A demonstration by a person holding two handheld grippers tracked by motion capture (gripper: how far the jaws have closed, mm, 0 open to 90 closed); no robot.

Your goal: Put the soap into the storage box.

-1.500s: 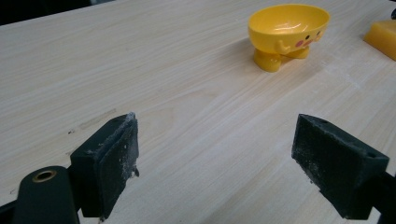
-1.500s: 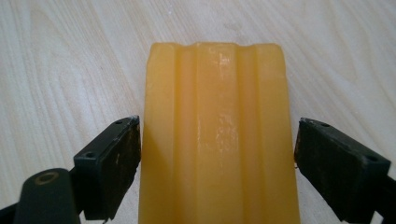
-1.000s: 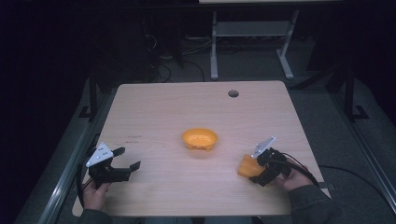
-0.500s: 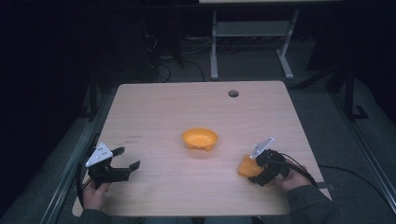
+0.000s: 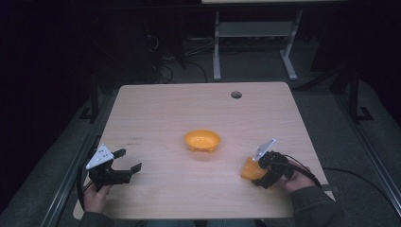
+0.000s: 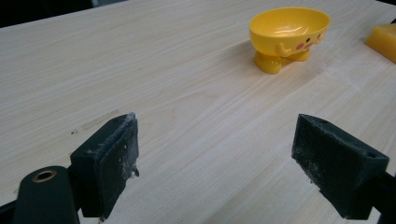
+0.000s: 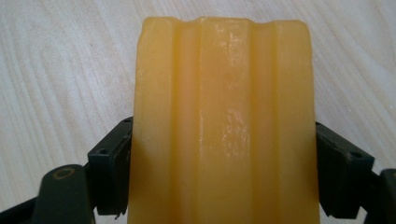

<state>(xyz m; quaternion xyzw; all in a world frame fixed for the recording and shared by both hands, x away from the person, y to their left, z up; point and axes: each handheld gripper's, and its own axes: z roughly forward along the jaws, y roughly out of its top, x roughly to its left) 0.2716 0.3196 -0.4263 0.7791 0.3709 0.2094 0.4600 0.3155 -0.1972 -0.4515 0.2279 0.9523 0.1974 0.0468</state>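
Nothing moved – right claw (image 5: 257, 174) grips waxy ridged yellow block (image 7: 224, 126); left claw (image 5: 130, 161) open, w/ nothing.

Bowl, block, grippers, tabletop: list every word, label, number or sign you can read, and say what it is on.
None to read. The yellow bowl carries only a painted face with pink cheeks, no lettering. The ridged yellow block in the right gripper, the left gripper and the wooden table are unmarked.
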